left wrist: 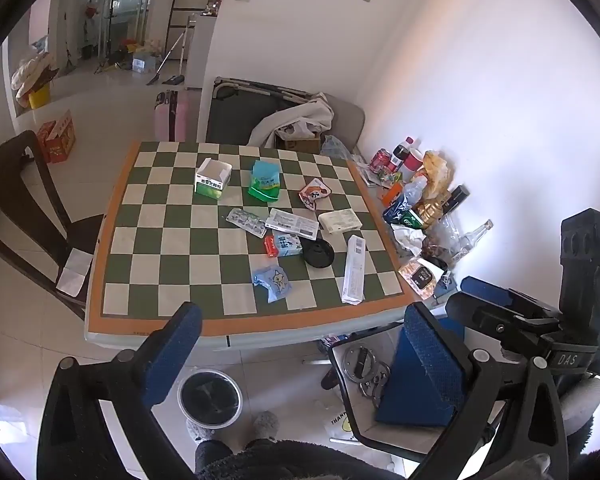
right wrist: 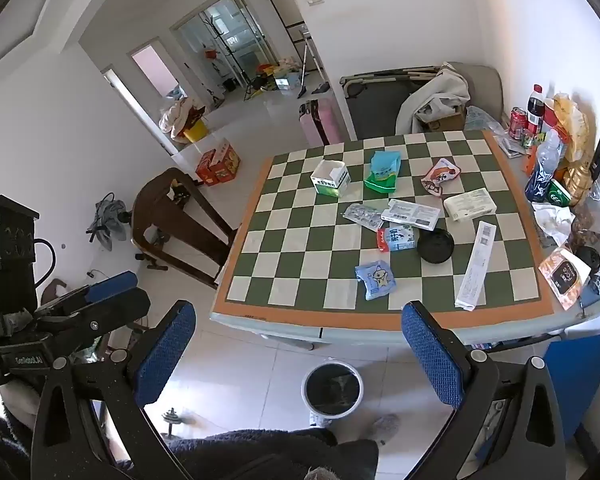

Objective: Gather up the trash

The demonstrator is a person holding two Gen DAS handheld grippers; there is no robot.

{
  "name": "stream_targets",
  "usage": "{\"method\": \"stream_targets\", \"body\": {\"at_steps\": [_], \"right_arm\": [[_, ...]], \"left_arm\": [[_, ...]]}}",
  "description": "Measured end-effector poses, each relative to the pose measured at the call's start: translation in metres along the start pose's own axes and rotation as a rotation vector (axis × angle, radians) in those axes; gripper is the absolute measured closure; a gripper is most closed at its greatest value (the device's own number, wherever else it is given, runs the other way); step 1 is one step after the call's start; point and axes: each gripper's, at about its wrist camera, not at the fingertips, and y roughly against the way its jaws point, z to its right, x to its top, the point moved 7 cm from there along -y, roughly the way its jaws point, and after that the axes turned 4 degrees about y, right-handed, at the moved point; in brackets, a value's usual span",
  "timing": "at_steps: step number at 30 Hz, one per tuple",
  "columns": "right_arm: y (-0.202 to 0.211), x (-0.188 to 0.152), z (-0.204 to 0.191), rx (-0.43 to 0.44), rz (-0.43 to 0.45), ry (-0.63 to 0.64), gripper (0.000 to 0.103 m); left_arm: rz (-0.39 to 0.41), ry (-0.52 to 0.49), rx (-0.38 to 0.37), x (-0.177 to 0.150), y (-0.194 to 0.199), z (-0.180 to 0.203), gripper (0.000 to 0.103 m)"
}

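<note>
On the checkered table (right wrist: 260, 240) lie about ten wrappers; one long white packet (right wrist: 474, 266) runs near-to-far. Both the left gripper (left wrist: 300, 344) and the right gripper (right wrist: 300, 344) gape wide, empty.

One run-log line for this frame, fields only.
phase: pre-grasp | left gripper: open, empty | right gripper: open, empty | table: wrappers, boxes uncollected | bin: on floor before table
</note>
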Motion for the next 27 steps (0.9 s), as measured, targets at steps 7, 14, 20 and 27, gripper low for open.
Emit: {"method": "stream_targets", "body": {"at_steps": [7, 14, 20, 27], "right_arm": [[0.000, -0.001, -0.001, 0.000, -0.004, -0.001, 0.000], [-0.006, -0.014, -0.003, 0.013, -0.012, 0.000, 0.000], [-0.010, -0.008, 0.003, 0.021, -0.034, 0.004, 0.000], [-0.010, -0.007, 0.005, 0.037, -0.043, 0.004, 0.000]], "left_arm": [[0.000, 0.001, -0.002, 0.000, 0.000, 0.000, 0.000], [-0.006, 0.003, -0.007, -0.002, 0.002, 0.000, 0.000], [-0.016, 0.013, -0.014, -0.011, -0.004, 0.001, 0.000], [-0.019, 0.018, -0.018, -0.009, -0.004, 0.004, 0.000]]}}
